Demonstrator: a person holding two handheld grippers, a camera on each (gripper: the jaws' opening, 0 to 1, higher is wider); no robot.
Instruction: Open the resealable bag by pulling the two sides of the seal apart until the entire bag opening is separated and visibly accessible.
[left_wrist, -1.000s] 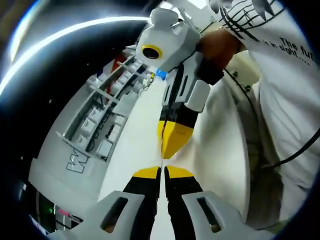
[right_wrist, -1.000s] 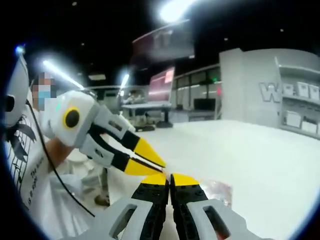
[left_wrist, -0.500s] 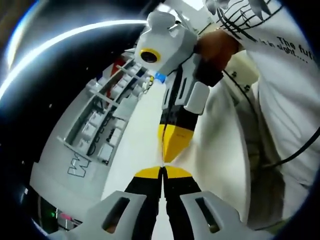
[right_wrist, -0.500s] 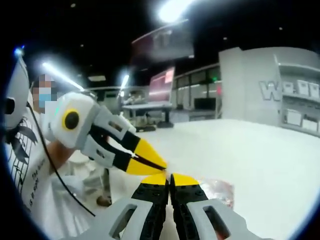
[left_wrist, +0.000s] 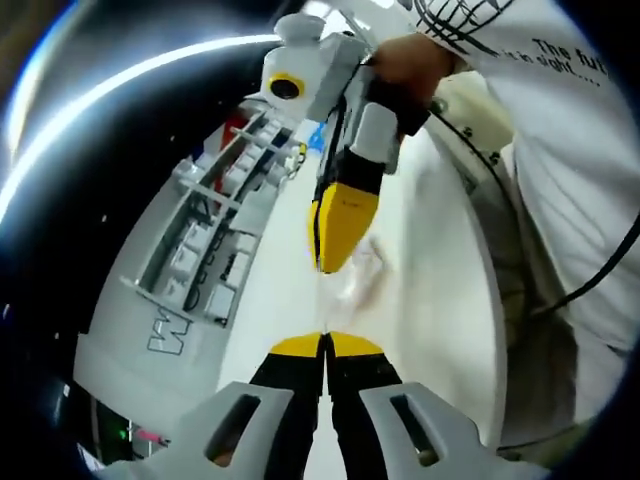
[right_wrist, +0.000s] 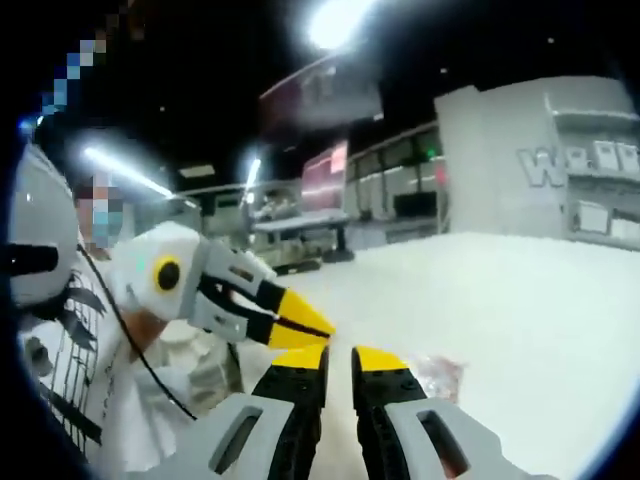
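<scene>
The two hand-held grippers have drawn apart since a second ago. In the left gripper view the left hand-held gripper (left_wrist: 326, 345) keeps its yellow tips pressed together, while the right hand-held gripper (left_wrist: 335, 235) has lifted away; a thin, clear film of the resealable bag (left_wrist: 352, 285) shows faintly between them, though whether either holds it cannot be told. In the right gripper view the right hand-held gripper (right_wrist: 340, 358) now shows a narrow gap between its tips, where they met before; it may have let go of its side. The bag's pinkish body (right_wrist: 438, 370) lies on the white bench (right_wrist: 520, 300) just beyond. The seal probably remains partly shut. Open bench lies ahead; the person's sleeve (left_wrist: 560, 120) crowds one side.
</scene>
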